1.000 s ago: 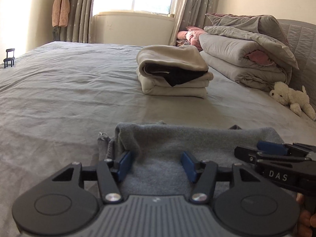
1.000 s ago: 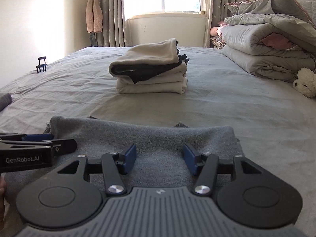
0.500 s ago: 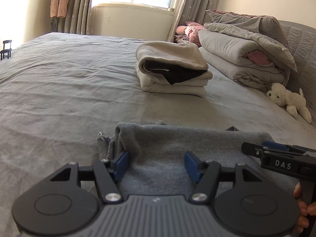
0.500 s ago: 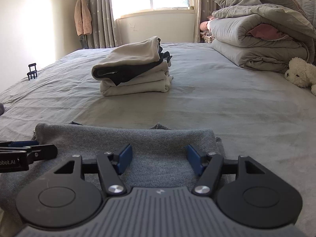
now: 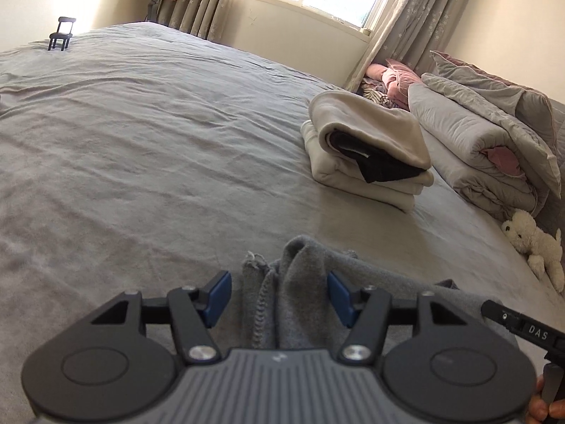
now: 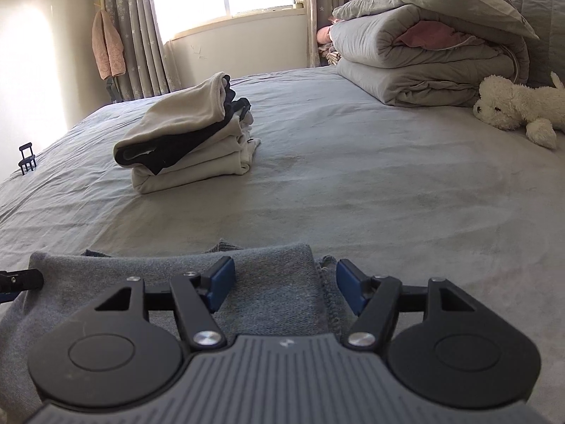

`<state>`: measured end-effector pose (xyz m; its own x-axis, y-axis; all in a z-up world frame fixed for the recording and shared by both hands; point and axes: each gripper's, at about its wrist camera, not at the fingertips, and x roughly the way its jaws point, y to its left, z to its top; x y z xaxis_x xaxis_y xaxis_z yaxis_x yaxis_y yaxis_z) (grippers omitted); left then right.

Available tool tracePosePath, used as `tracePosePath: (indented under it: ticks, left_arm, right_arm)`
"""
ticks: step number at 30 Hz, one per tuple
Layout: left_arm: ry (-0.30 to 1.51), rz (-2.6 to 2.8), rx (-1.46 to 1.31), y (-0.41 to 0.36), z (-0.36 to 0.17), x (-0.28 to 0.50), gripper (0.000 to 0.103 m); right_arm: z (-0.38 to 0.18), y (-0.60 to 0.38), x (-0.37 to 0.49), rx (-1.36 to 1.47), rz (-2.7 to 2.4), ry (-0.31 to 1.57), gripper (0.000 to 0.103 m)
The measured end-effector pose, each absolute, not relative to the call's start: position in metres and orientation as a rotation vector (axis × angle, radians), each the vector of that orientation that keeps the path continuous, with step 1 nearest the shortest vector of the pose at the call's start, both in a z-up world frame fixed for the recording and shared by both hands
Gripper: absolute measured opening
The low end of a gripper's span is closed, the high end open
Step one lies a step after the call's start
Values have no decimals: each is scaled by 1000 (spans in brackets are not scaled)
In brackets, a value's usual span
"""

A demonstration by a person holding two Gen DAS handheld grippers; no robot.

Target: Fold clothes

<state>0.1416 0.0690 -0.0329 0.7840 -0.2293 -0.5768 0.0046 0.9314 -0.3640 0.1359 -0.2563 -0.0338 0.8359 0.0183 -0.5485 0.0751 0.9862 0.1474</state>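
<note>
The left gripper [image 5: 279, 293] is spread wide over the left corner of a folded grey knit garment [image 5: 300, 304] lying on the grey bedsheet [image 5: 159, 162]. The right gripper [image 6: 285, 284] gapes likewise around that garment's frayed right edge, gripping nothing.

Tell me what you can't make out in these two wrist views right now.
- Gray garment: near part hidden under each gripper body, so its type is unclear.
- Right gripper: only a bit of it shows at the left view's right edge.
- Folded stack: number of pieces unclear, layers overlap.
- Small black stand: too small to identify.
</note>
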Motion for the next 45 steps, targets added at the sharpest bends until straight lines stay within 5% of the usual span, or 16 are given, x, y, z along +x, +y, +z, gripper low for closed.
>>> tracePosePath:
  ticks: [6, 11, 17, 23, 32, 45]
  left_arm:
    - [646, -164, -395, 70, -39, 144, 47]
    - [642, -174, -352, 62, -42, 143, 24]
    - [575, -155, -343, 60, -32, 135, 15]
    - [551, -133, -321, 57, -34, 135, 17]
    - [526, -84, -310, 58, -25, 130, 44]
    - [552, -258, -156, 20, -39, 120, 54]
  right_arm:
    - [-41, -267, 140, 247, 4, 599, 63]
    - [-38, -262, 137, 223, 15, 579, 28]
    - [-27, -257, 125, 195, -12, 469, 12]
    - [-31, -257, 127, 174, -23, 478, 13]
    - [-24, -251, 125, 166, -15, 470, 49]
    - [-42, -210, 119, 23, 102, 522, 52]
